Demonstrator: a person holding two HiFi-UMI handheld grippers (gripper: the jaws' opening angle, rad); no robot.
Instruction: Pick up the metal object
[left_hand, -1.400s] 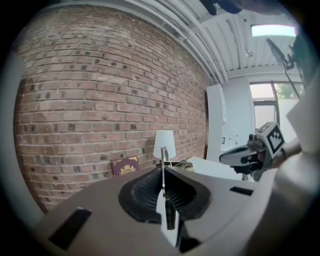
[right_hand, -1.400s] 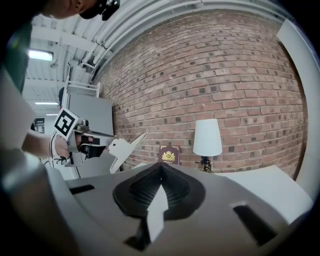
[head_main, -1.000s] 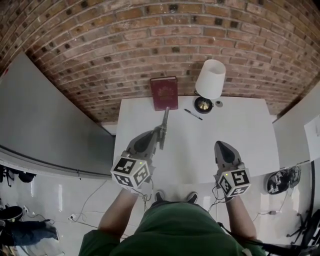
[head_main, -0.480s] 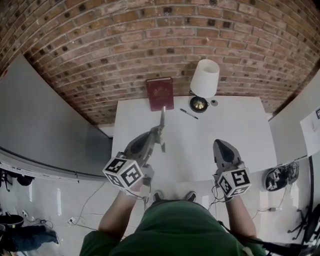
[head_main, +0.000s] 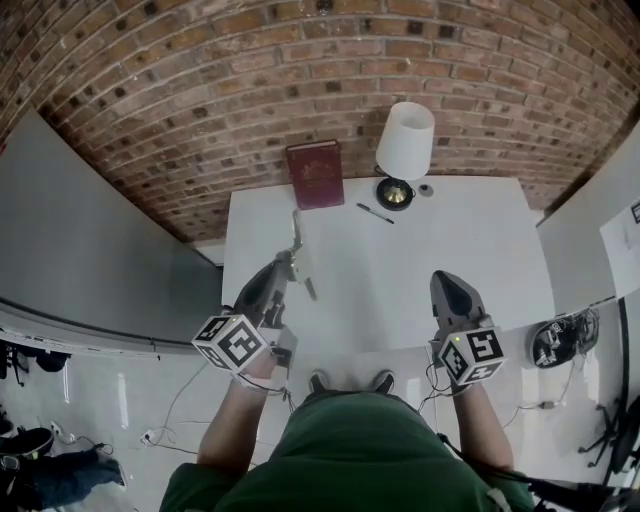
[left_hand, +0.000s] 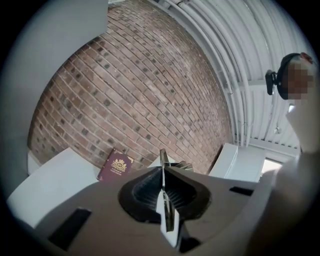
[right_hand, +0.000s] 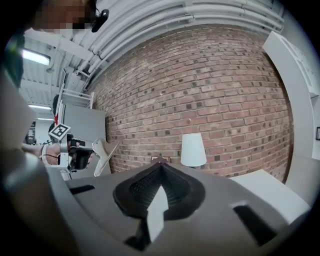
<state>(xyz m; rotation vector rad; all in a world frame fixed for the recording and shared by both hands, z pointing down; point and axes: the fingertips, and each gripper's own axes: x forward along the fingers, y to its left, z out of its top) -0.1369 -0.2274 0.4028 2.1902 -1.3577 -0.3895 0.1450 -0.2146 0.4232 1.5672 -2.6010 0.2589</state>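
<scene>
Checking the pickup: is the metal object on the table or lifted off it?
Lifted. The left gripper is shut on the metal object, holding it in the air above the white table.

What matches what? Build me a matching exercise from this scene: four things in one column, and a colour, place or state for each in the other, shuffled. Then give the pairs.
Things:
1. metal object
2. book
3. lamp
4. pen

Descriptions:
A. thin and dark, lying flat on the table
B. white shade, standing at the table's far edge
C. clamped in the left gripper, lifted off the table
D. dark red, by the brick wall

Pairs: 1-C, 2-D, 3-B, 4-A.
</scene>
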